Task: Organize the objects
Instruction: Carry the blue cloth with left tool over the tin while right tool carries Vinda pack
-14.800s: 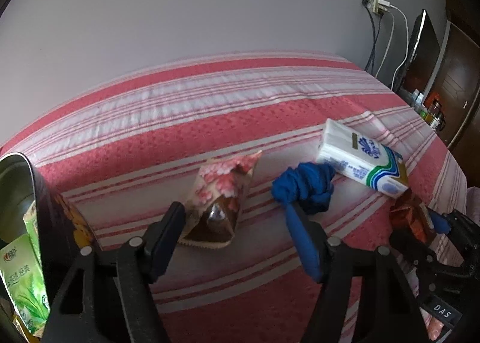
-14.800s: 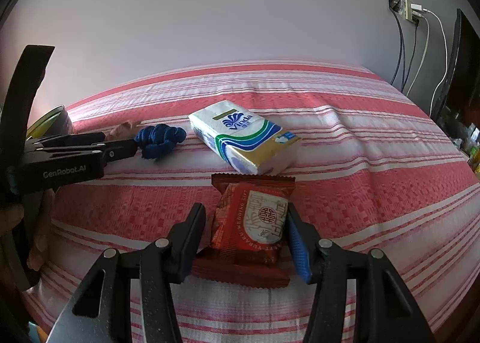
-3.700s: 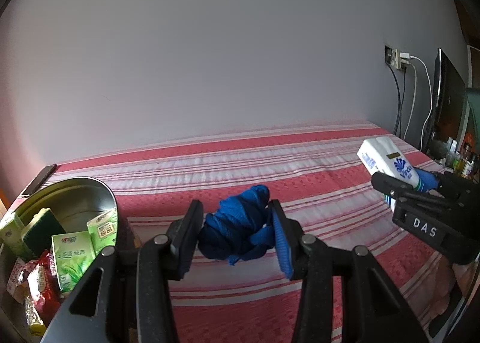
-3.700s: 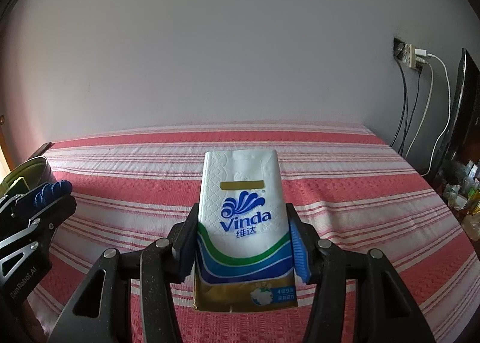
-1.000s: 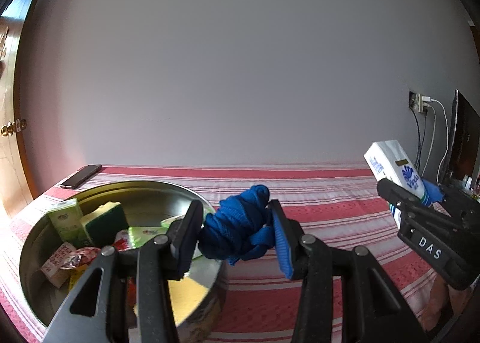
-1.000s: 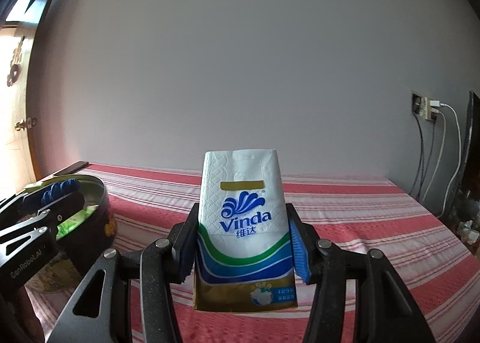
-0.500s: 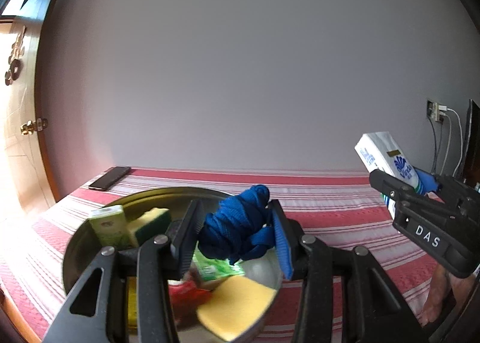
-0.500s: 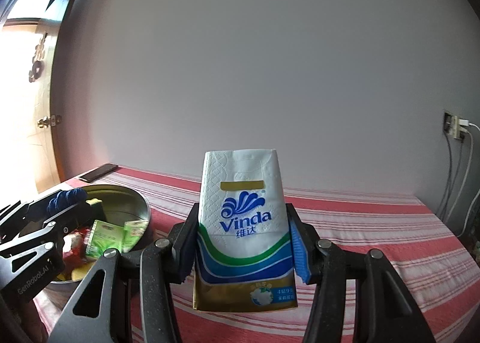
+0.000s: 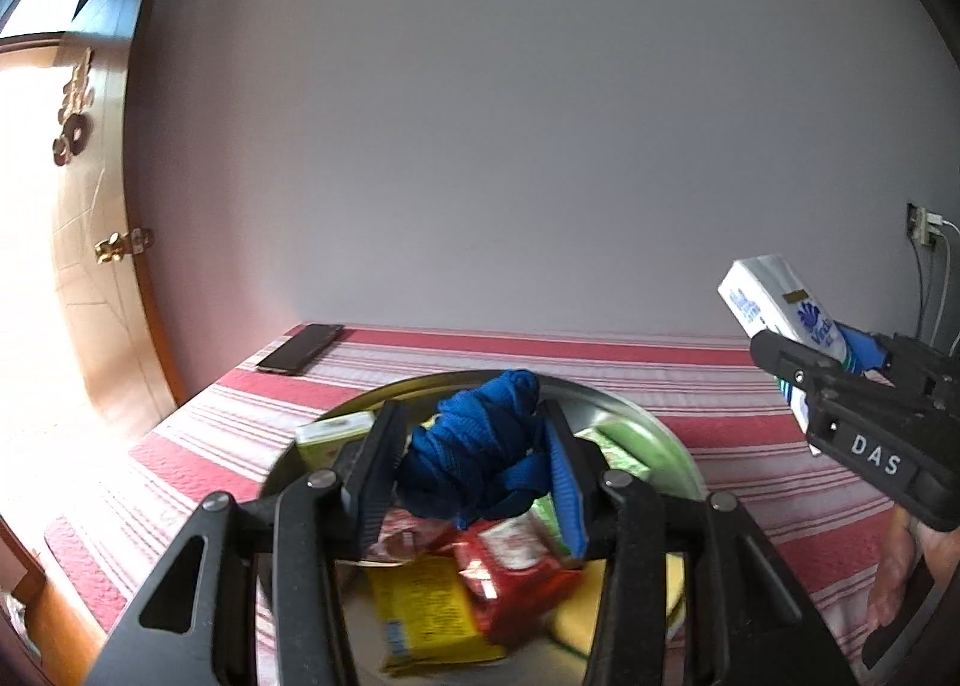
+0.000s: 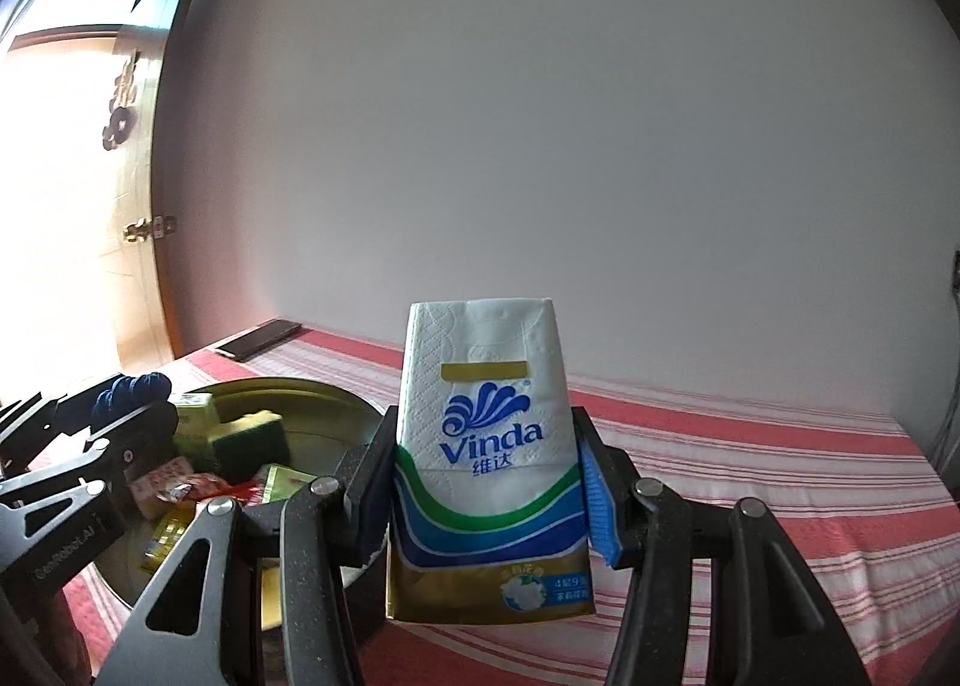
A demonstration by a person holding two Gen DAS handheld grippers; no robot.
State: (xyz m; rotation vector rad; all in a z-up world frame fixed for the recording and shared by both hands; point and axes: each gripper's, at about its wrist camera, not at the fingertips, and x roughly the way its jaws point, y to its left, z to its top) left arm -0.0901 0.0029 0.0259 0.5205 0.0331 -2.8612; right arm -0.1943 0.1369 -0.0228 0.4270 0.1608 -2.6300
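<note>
The left gripper has its fingers clamped on a bundle of blue cord, pressing it from both sides. The bundle hangs in the air directly over a round metal bowl that sits on the bed. Inside the bowl lie a red packet, a yellow packet, green cartons and a yellow-and-green sponge.

The right gripper has its fingers clamped on a white tissue pack, which stands upright between them, its blue logo facing the camera. This pack is held above the bed, just to the right of the bowl's rim. In the left view the right gripper shows at the right edge, well apart from the cord.

The bed wears a red and white striped cover. A dark phone lies near its far corner, by a wooden door. A wall socket with cables sits at the far right.
</note>
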